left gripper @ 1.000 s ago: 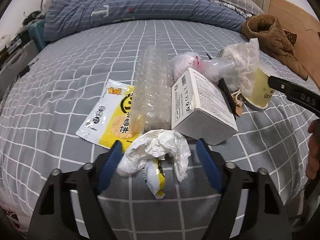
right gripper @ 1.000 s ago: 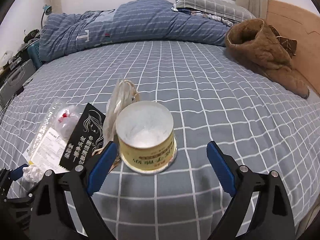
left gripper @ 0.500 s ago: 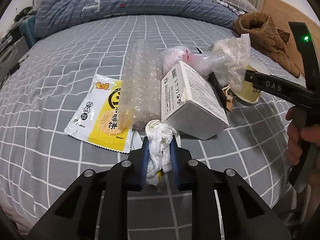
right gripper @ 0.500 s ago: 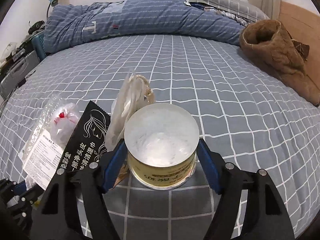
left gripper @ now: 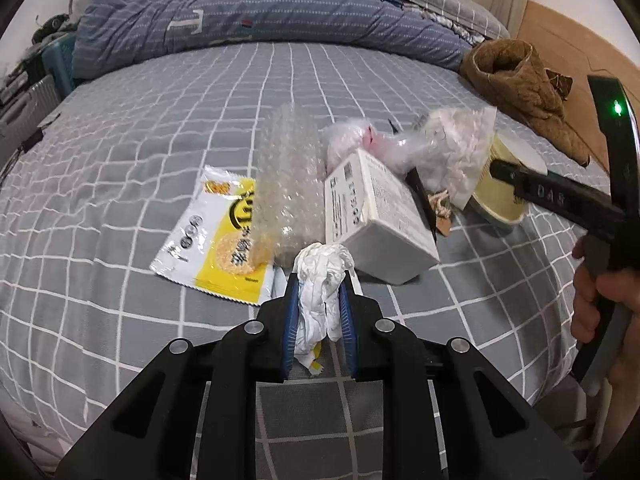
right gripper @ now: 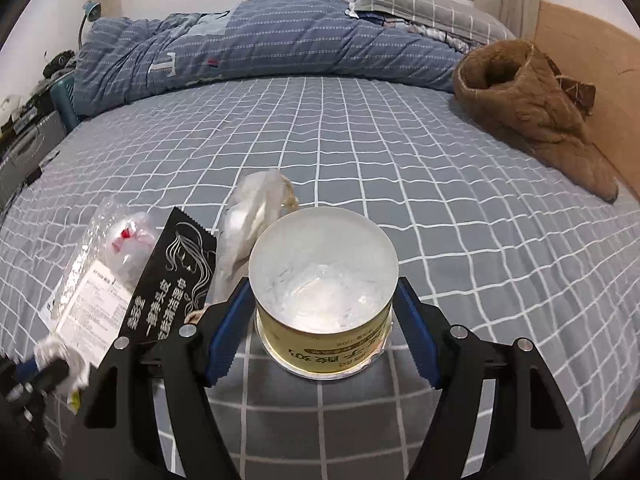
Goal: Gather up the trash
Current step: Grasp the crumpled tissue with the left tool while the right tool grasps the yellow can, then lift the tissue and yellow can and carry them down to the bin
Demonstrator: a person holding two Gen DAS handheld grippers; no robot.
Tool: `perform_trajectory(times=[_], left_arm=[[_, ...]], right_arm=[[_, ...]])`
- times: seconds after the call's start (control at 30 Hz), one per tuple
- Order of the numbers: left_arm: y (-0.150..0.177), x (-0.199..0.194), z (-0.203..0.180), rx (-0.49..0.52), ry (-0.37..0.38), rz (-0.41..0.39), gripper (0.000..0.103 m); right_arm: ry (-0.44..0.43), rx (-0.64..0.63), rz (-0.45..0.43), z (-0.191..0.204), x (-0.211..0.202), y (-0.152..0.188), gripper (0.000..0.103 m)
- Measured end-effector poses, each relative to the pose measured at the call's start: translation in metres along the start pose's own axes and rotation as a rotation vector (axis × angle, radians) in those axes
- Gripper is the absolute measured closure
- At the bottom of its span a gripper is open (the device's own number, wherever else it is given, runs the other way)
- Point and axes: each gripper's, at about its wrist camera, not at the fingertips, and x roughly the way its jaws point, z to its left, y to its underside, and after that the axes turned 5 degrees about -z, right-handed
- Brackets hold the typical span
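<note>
My left gripper [left gripper: 319, 298] is shut on a crumpled white tissue [left gripper: 320, 280], held just above the grey checked bed sheet. Behind it lie a yellow snack wrapper [left gripper: 216, 236], a bubble wrap roll [left gripper: 288, 176], a white box [left gripper: 376, 216] and clear plastic bags [left gripper: 444, 148]. My right gripper [right gripper: 322, 324] is shut on a yellow round cup [right gripper: 324, 292] with a foil top, its blue pads pressing both sides. The cup also shows in the left wrist view [left gripper: 504, 184]. A black sachet [right gripper: 168, 276] lies left of the cup.
A folded blue duvet [right gripper: 260, 40] and pillows lie at the bed's far end. A brown fleece garment [right gripper: 536, 108] lies at the far right by the wooden headboard. A clear bag [right gripper: 256, 216] stands behind the cup. Clutter stands beyond the bed's left edge.
My left gripper closed on the tissue and lifted it slightly. My right gripper moved forward around the cup and closed on its sides.
</note>
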Motion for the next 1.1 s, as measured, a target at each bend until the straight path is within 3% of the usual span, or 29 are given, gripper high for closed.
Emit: perform_trajectory(times=[0.6,1.1], left_arm=[[0.002,-0.034,0.002,0.009,0.015,-0.055,0.084],[0.021,-0.068,0.000,0.011,0.016,-0.094,0.084]], right_arm=[[0.028,0.000,0.022,0.007,-0.045,0.033,0.035],[-0.008,-0.033,-0.048,0.029,-0.126,0.061,0.035]])
